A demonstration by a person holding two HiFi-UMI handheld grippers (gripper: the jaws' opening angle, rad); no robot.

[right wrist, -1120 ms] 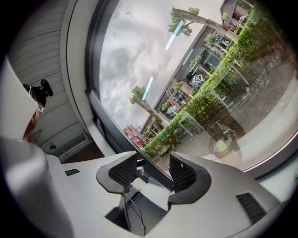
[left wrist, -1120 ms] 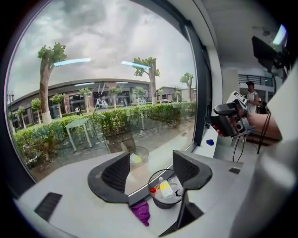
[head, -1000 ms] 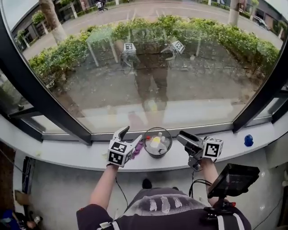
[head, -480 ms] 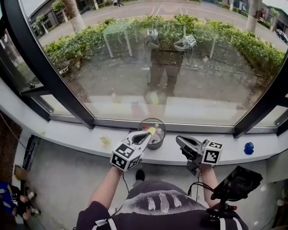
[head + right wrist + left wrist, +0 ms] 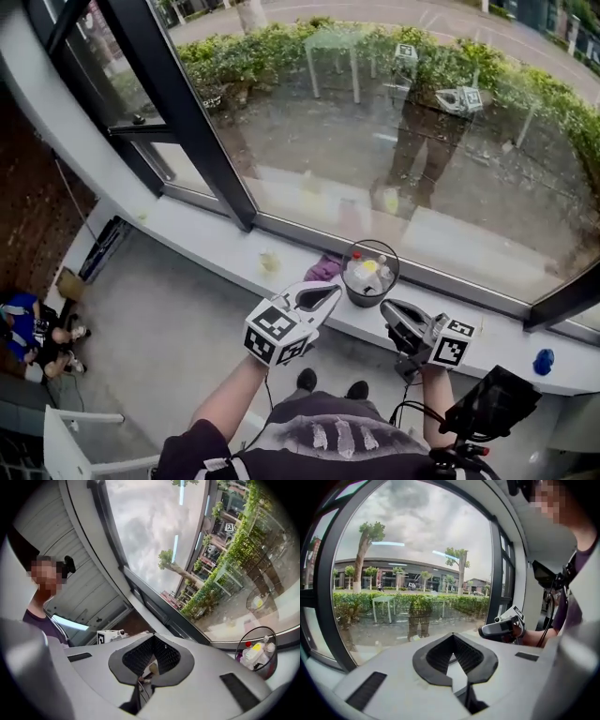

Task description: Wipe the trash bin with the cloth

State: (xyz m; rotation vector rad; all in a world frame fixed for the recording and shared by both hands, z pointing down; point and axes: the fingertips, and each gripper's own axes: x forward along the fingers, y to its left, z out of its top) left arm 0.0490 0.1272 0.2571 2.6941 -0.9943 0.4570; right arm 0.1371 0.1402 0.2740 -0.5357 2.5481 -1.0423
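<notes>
The trash bin [image 5: 369, 274], a small dark round bin with bottles in it, stands on the white window sill [image 5: 225, 251]. It also shows at the lower right of the right gripper view, where the bin [image 5: 257, 660] is seen from the side. A purple cloth [image 5: 325, 268] lies on the sill against the bin's left side. My left gripper [image 5: 325, 295] is shut and empty, held in the air in front of the cloth and clear of it. My right gripper [image 5: 392, 311] is also shut and empty, just in front of the bin and to its right.
A black window post [image 5: 192, 131] runs down to the sill at the left. On the sill are a small yellow spot [image 5: 269, 260] and, far right, a blue object [image 5: 543, 361]. A black screen [image 5: 492, 398] hangs by my right side. A person [image 5: 37, 333] sits on the floor below left.
Both grippers have gone from open to shut with nothing in them. The left gripper has lifted away from the cloth and drawn back towards me. The head view has swung left.
</notes>
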